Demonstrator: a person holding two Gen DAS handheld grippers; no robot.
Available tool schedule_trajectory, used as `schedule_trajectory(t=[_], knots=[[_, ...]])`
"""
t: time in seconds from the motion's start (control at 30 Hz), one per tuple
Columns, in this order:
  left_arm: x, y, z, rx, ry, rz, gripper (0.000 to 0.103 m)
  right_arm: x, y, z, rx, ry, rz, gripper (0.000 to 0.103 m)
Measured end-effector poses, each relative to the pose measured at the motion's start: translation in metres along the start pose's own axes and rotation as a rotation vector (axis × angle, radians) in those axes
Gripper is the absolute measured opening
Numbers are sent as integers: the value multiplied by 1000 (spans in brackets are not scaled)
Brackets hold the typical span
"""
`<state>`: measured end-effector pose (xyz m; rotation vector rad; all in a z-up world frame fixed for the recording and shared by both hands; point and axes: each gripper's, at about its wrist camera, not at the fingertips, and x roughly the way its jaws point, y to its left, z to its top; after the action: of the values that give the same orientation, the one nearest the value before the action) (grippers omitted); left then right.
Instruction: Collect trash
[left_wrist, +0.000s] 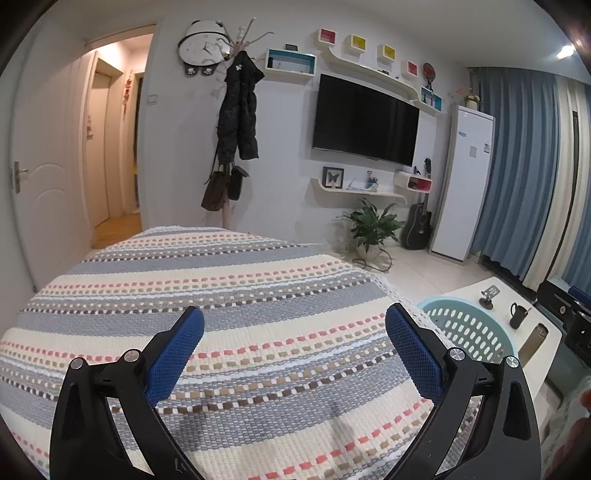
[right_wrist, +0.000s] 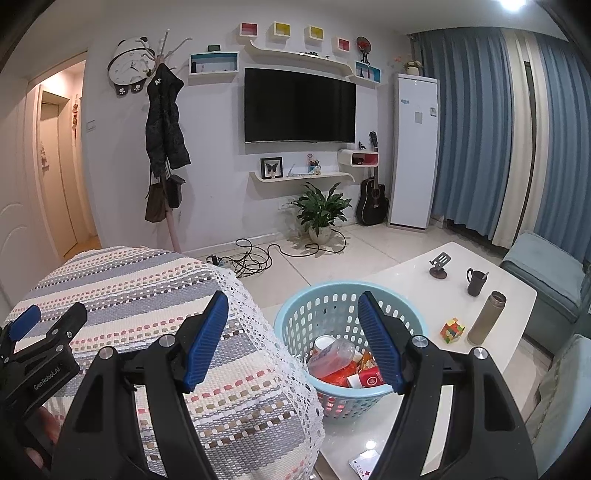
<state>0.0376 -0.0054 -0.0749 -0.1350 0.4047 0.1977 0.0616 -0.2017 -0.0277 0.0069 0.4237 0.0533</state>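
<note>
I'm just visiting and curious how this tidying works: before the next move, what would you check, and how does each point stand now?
1. Right gripper open and holding nothing: ok.
2. Left gripper open and holding nothing: ok.
3. Blue basket upright on the white table: ok.
4. Room left in the basket above the trash: ok.
5. Paper scrap on the near table edge, still uncollected: not ok.
6. Trash left on the striped cover: none seen, hidden parts cannot tell.

Right gripper (right_wrist: 291, 314) held wide, blue pads apart, nothing between them, above the edge of a striped woven cover (right_wrist: 166, 295). Just beyond, light-blue perforated basket (right_wrist: 295, 317) on the white table (right_wrist: 509, 291), holding a plastic bottle (right_wrist: 330, 356), paper cup and red wrappers. Nearby on the table: Rubik's cube (right_wrist: 452, 329), thermos (right_wrist: 487, 317), black mug (right_wrist: 475, 281). Left gripper (right_wrist: 40, 332) at far left.
</note>
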Motion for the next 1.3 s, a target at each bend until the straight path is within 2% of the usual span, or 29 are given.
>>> schedule_trajectory(t=[1.3], knots=[[1, 0, -3, -10, 8, -3, 95, -2, -2, 2, -5, 8, 20, 69]])
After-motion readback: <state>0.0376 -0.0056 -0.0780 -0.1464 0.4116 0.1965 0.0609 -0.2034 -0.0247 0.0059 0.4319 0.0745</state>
